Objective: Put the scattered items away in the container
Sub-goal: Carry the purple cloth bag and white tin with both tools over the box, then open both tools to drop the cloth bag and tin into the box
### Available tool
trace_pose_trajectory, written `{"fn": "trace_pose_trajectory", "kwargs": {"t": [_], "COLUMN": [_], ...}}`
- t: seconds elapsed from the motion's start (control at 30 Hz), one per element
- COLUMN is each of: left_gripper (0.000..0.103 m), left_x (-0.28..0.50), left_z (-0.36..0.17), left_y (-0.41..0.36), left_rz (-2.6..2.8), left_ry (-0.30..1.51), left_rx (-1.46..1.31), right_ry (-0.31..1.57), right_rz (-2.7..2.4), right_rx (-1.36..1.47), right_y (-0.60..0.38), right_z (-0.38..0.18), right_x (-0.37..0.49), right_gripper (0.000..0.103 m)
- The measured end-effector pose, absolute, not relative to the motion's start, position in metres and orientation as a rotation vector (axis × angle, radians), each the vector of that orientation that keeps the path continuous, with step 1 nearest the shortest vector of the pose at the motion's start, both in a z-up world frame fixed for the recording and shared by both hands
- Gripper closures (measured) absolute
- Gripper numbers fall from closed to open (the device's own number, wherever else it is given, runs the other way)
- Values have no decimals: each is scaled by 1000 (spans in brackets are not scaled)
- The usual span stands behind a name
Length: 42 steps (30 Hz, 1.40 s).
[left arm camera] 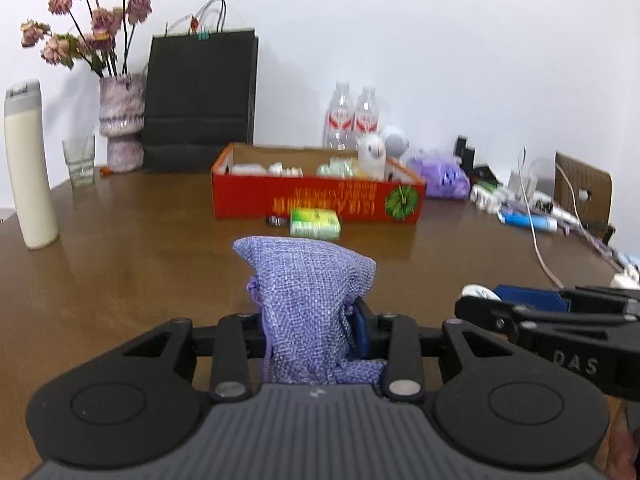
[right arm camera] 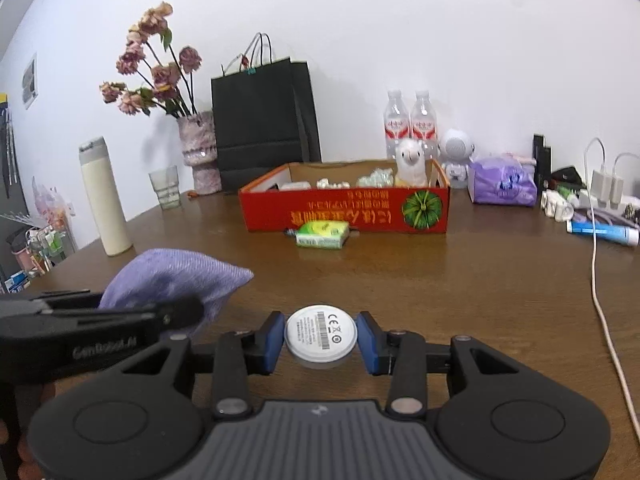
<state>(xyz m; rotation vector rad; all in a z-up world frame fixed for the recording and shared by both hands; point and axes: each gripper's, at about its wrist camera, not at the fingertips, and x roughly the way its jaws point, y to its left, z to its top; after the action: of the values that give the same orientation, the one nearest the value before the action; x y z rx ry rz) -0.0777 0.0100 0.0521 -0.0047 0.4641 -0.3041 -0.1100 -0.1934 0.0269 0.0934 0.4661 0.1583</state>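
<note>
Left tongs (left arm camera: 310, 336) clamp a pouch (left arm camera: 308, 300), right tongs (right arm camera: 320, 342) a disc (right arm camera: 320, 336), probably a tracker; both aimed at the box (right arm camera: 348, 210) for dropping in.

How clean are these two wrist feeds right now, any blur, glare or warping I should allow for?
Left wrist view: the red box and green packet are smeared by motion blur, and the purple pouch in the left tongs is soft. Right wrist view: the white disc reads sharp, the box lettering is blurred. Both views bow at the edges, under even light with only a dull sheen on the table.
</note>
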Motion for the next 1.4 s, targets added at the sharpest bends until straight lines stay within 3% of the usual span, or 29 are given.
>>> {"fn": "trace_pose_trajectory", "kwargs": {"t": [0.33, 0.57, 0.73, 0.87, 1.13, 1.4], "left_gripper": [68, 68, 67, 67, 64, 60], "left_x": [54, 237, 356, 400, 423, 415], "left_z": [153, 172, 127, 97, 60, 59], "left_y": [12, -30, -46, -53, -53, -41], "left_rz": [-379, -328, -273, -233, -246, -281], "left_ry": [384, 598, 818, 830, 842, 993], "left_rx": [-72, -100, -126, -34, 66, 125], "right_ry": [355, 523, 697, 768, 814, 942], "right_rz": [227, 210, 160, 105, 74, 48], "right_rx": [91, 140, 113, -10, -97, -71], "right_y": [-211, -207, -201, -184, -164, -173], "right_z": [120, 159, 130, 89, 43, 18], "right_x": [-2, 188, 301, 354, 397, 398], "right_gripper": [65, 65, 65, 65, 65, 64]}}
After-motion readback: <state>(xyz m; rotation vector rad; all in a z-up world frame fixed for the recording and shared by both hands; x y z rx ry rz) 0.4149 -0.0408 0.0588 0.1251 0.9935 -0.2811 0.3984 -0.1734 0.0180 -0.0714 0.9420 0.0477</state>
